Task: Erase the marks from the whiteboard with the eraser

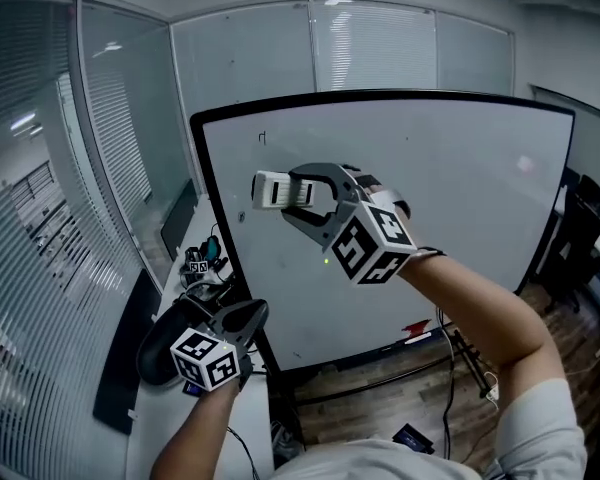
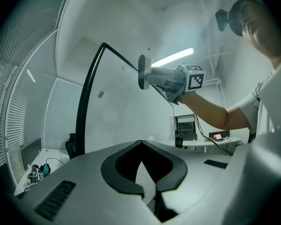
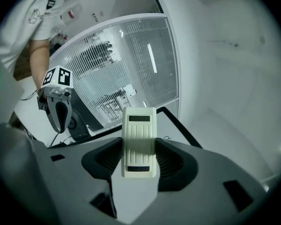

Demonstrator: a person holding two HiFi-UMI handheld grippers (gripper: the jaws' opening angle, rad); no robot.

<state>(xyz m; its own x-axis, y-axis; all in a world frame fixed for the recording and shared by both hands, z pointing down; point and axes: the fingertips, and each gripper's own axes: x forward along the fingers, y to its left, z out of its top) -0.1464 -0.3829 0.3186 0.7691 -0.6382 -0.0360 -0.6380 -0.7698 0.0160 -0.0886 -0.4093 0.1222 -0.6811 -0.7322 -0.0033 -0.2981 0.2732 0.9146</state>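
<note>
The right tool (image 1: 292,192) pinched the eraser (image 1: 270,190) in front of the whiteboard's (image 1: 460,198) upper left area, just below a small mark (image 1: 263,138). The left tool (image 1: 248,316), pressed together and empty, hung beside the whiteboard's lower left corner.

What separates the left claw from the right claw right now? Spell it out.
Load: the right claw is shut on the eraser; the left claw is shut on nothing.
Height: the right claw is raised in front of the whiteboard; the left claw hangs low, near the whiteboard's lower left corner.
Shared: both are closed, and each carries a cube with black-and-white square markers.
</note>
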